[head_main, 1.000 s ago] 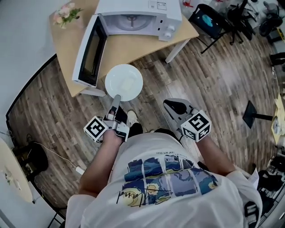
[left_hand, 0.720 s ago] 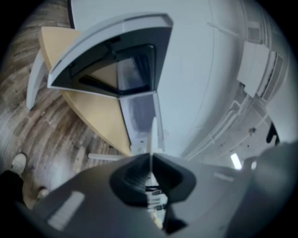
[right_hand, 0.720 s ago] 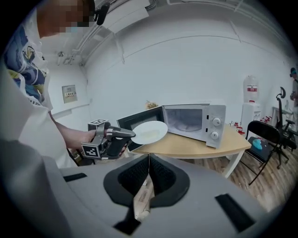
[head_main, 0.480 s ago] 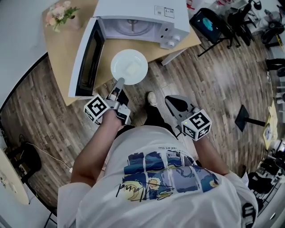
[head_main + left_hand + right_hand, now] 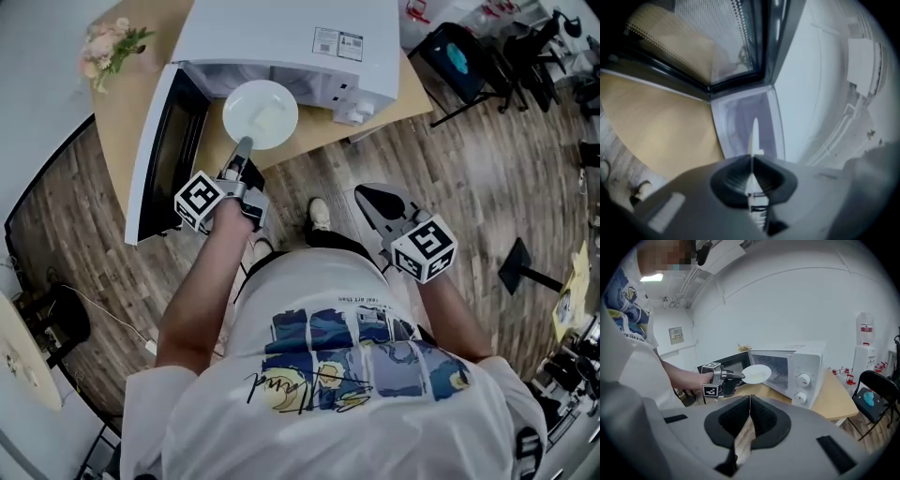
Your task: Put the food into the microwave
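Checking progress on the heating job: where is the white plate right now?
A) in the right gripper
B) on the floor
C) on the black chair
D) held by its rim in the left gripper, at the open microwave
D: the left gripper pinches the plate by its rim before the open microwave.

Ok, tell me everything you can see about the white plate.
The plate is round, white and shallow, glossy like ceramic, with a pale piece of food on it. It is held about level in the air, its near rim clamped by the left gripper, right at the mouth of the open microwave, above the wooden table. Nothing else touches it.
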The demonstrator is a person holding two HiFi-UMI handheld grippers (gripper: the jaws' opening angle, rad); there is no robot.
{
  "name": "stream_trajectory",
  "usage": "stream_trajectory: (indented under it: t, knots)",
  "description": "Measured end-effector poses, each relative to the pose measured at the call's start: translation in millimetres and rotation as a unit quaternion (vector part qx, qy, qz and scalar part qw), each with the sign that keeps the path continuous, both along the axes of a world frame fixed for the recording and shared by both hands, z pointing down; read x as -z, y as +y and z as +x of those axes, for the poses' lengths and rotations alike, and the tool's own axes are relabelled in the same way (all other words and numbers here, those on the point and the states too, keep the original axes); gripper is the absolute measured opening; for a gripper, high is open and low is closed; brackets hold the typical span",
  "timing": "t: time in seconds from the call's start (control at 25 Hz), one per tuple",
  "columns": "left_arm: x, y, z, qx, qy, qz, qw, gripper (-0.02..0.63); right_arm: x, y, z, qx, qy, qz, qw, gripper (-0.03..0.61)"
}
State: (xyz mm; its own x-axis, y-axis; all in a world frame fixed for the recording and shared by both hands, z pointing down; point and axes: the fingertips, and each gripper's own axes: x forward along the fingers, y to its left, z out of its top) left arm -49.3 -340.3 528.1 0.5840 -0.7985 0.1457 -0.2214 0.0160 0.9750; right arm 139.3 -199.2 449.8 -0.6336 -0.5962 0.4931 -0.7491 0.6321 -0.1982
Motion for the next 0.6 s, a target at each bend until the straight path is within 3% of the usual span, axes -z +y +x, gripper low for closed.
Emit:
stream_trajectory:
  t: [0.6]
  knots:
    - [-43.0,-104.0,26.4,0.075,-0.003,-0.018,0.997,0.023,-6.0,-54.6,98.3,0.004,0.008,-0.011,1.0,0.009]
